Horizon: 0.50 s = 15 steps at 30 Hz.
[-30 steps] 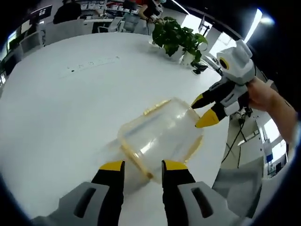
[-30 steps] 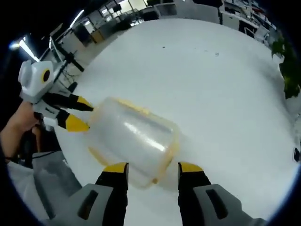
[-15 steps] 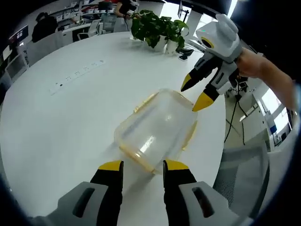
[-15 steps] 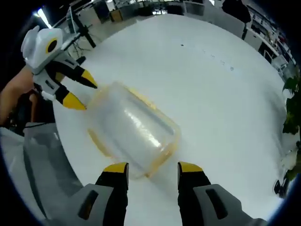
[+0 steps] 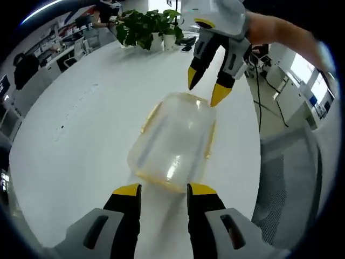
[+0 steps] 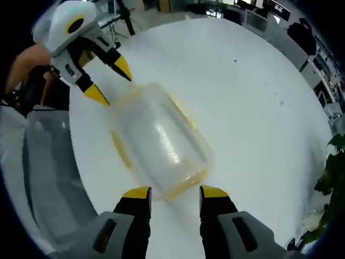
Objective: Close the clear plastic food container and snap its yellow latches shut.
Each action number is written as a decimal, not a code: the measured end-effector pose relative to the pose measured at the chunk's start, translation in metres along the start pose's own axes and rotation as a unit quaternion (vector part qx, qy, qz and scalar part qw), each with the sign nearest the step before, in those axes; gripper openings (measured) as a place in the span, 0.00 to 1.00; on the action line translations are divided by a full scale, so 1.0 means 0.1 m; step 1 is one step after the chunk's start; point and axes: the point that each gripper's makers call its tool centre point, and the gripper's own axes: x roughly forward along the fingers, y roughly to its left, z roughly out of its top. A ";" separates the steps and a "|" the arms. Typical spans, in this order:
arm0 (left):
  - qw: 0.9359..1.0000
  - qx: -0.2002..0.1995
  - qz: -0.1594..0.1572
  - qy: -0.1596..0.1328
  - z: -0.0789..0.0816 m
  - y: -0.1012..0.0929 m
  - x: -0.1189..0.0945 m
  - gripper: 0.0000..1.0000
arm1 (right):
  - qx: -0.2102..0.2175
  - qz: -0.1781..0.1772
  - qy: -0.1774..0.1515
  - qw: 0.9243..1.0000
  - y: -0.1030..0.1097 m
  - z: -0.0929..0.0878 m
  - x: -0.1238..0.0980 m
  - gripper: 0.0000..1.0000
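Note:
The clear plastic container [image 5: 172,141] with yellow latches [image 5: 209,144] along its sides lies on the round white table [image 5: 81,108]. My left gripper [image 5: 164,190] is open, its yellow tips just short of the container's near end. The right gripper [image 5: 205,90] is open at the far end, with one tip close to the container's corner. In the right gripper view the container [image 6: 159,141] sits just beyond my open right gripper [image 6: 175,192], and the left gripper [image 6: 110,81] stands open at its far end. I cannot tell whether any latch is snapped shut.
Potted plants [image 5: 145,27] stand at the table's far side. The table's edge runs close beside the container, with a grey chair [image 5: 294,178] just past it. A person's hand [image 5: 272,27] holds the right gripper.
Both grippers have swung round the container and now face each other along its length, one at each short end. The container has stayed where it was on the table.

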 end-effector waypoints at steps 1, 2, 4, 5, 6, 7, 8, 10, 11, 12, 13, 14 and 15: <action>1.000 0.007 0.001 0.001 0.02 -0.01 0.00 0.33 | -0.012 -0.001 0.006 1.000 0.02 0.00 0.00 0.33; 1.000 0.014 0.002 0.000 0.04 -0.01 0.00 0.33 | -0.010 0.002 0.006 1.000 0.03 0.00 0.00 0.33; 1.000 0.023 0.000 -0.002 0.06 -0.01 -0.01 0.32 | -0.024 0.004 0.004 1.000 0.04 0.03 -0.01 0.32; 0.999 0.036 -0.001 -0.001 0.08 -0.01 -0.01 0.32 | -0.028 0.001 0.005 1.000 0.03 0.04 -0.01 0.32; 0.999 0.045 0.000 0.001 0.09 -0.01 -0.02 0.31 | -0.038 0.004 0.004 0.999 0.04 0.06 -0.01 0.32; 0.999 0.052 0.001 0.001 0.10 0.00 -0.02 0.31 | -0.048 0.010 -0.003 0.999 0.06 0.08 -0.01 0.32; 0.998 0.056 0.001 0.002 0.10 0.00 -0.02 0.31 | -0.053 0.010 0.000 0.999 0.06 0.08 -0.01 0.32; 0.997 0.071 -0.007 0.005 0.11 -0.01 -0.01 0.31 | -0.070 0.011 0.007 0.997 0.07 0.07 -0.01 0.32; 0.997 0.073 -0.007 0.005 0.11 -0.02 -0.01 0.31 | -0.075 0.012 0.008 0.997 0.08 0.07 0.00 0.32; 0.996 0.084 -0.010 0.007 0.12 -0.02 -0.01 0.31 | -0.081 0.012 0.009 0.997 0.09 0.08 0.00 0.32; 0.996 0.090 -0.010 0.006 0.13 -0.03 -0.01 0.31 | -0.083 0.011 0.006 0.996 0.08 0.09 -0.01 0.32; 0.995 0.094 -0.011 0.005 0.14 -0.03 -0.01 0.30 | -0.083 0.012 0.004 0.996 0.08 0.11 -0.01 0.31; 0.995 0.097 -0.011 0.006 0.14 -0.03 -0.01 0.31 | -0.086 0.013 0.004 0.996 0.08 0.11 -0.01 0.31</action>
